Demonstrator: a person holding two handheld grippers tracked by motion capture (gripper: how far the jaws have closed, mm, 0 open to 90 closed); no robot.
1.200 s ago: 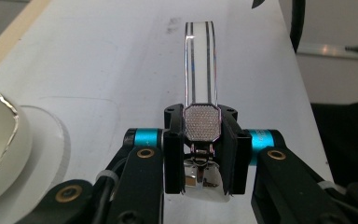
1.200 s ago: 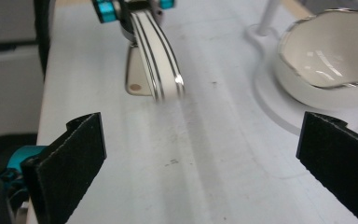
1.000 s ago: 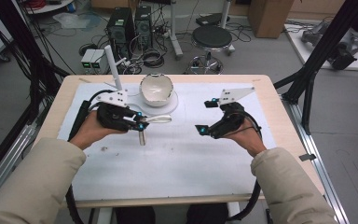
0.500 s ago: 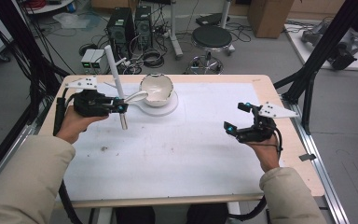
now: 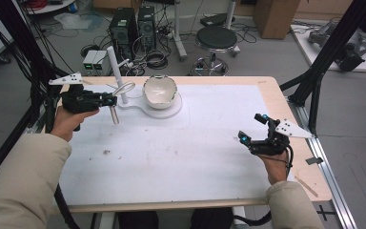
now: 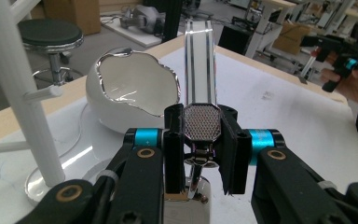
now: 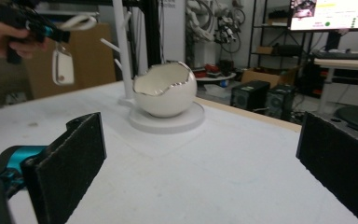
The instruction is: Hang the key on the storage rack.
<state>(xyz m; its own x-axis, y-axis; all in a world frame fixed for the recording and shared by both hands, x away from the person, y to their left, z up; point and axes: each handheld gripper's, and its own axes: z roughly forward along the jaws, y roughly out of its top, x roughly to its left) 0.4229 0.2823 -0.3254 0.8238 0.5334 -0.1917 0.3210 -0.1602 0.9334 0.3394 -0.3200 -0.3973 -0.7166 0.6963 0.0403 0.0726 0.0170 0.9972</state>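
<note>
Left gripper point(image 5: 108, 99) clamped on metal watch band point(image 6: 199, 70) (beside white stand point(image 5: 116, 72)); right gripper point(image 5: 253, 129) held wide open, nothing between jaws.

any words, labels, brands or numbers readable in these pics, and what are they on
None can be read.
Monitor at the top right of the right gripper view: coloured blocks and rows of text, too small and blurred to read.
Cardboard boxes on the floor beyond the table: no legible print.
Egg-shaped bowl, white stand and the watch held in the left hand-held gripper: no visible writing.
</note>
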